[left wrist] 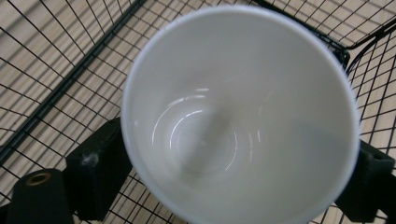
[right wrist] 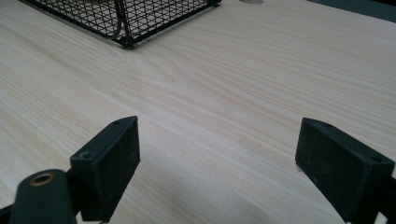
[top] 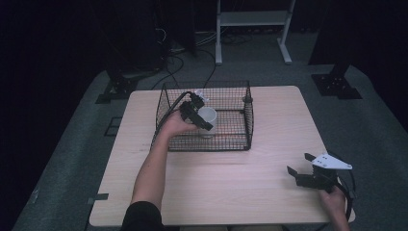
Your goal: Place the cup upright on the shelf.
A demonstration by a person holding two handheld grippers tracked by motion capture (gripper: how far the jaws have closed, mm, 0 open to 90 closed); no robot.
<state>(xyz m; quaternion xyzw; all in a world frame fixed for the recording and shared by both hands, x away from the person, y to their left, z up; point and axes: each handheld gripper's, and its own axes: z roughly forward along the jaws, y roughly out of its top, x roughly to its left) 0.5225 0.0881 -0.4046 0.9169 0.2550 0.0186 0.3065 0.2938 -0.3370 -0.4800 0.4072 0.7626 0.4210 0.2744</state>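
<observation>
A white cup (top: 208, 115) is inside the black wire basket (top: 249, 118) at the table's far middle. My left gripper (top: 198, 117) reaches over the basket's left wall and is shut on the cup. In the left gripper view the cup (left wrist: 238, 116) shows its empty inside, with a black jaw pressed against each side, and the basket mesh (left wrist: 70, 79) lies behind it. My right gripper (top: 298, 163) stands open low over the table's front right, holding nothing. In the right gripper view the right gripper (right wrist: 233, 163) has only bare wood between its jaws.
The light wooden table (top: 231, 192) has free room in front of the basket and to either side. A corner of the basket (right wrist: 130, 18) lies far ahead of the right gripper. Stands, cables and a white frame (top: 252, 19) sit on the floor beyond the table.
</observation>
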